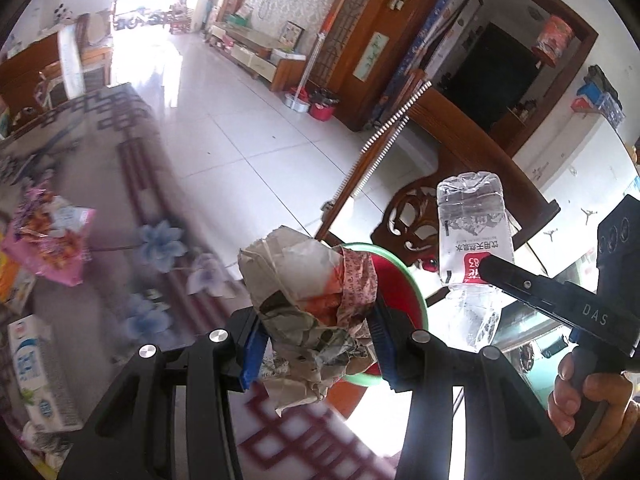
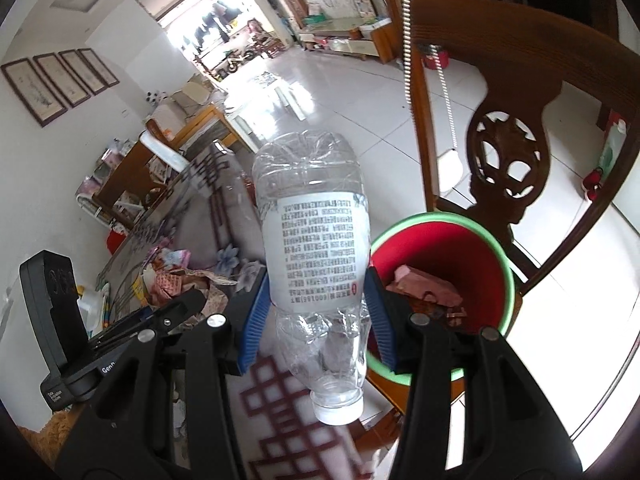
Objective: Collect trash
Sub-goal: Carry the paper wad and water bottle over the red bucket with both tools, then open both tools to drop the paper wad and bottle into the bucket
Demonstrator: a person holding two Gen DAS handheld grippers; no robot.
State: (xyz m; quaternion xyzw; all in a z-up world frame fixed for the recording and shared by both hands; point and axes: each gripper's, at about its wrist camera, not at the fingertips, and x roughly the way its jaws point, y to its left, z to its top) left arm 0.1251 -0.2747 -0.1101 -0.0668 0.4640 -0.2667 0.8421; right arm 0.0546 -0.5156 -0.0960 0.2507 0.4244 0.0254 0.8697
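Observation:
My left gripper is shut on a crumpled wad of newspaper and holds it just in front of a red bin with a green rim. My right gripper is shut on an empty clear plastic bottle, held neck-down to the left of the bin. The bottle also shows in the left wrist view, to the right of the newspaper. The bin holds a pink wrapper and some scraps.
A patterned tablecloth carries more litter: a pink snack bag, a milk carton and paper scraps. A carved wooden chair stands behind the bin. White tiled floor lies beyond.

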